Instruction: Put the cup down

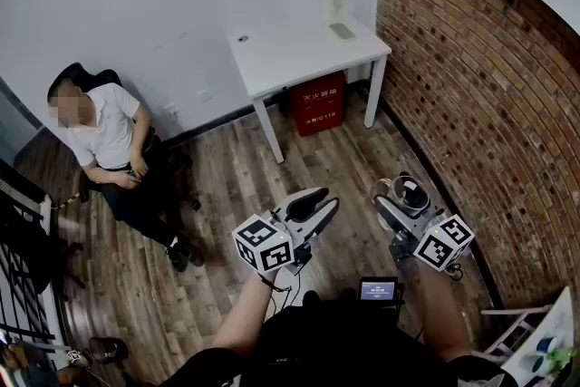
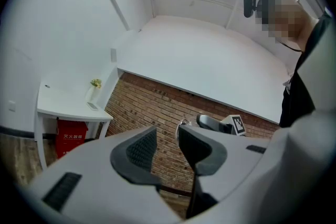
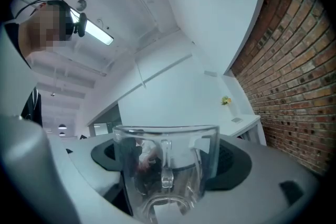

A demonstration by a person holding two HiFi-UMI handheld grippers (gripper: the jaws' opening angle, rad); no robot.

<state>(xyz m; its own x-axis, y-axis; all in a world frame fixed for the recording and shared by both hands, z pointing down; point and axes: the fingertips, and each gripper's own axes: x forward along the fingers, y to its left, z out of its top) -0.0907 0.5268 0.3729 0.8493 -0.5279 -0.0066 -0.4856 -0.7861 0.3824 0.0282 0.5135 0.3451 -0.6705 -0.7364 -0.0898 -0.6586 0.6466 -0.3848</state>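
**A:** Cup (image 3: 165, 165): where is it right now?

**B:** In the right gripper (image 1: 410, 202), clamped between its two dark pads. It's held in the air over the wooden floor (image 1: 227, 186), close to the brick wall (image 1: 480, 86). It's clear glass, with a handle.

**A:** How far along is the job, then?

**B:** Hardly started, I'd say. The cup is in hand but rests on nothing. The white table (image 1: 290, 59) looks the likely spot, and it stands well apart against the far wall, so the cup is nowhere near its front edge. What's left is carrying it over, setting it down and letting go.

**A:** Which way is the cup pointing?

**B:** It's upright, with the mouth up, the base down and the long axis vertical. The handle faces back toward the gripper's own camera.

**A:** And the other claw?

**B:** The left gripper (image 2: 168, 147) is empty. Its jaws stand a narrow gap apart with only brick showing between them.
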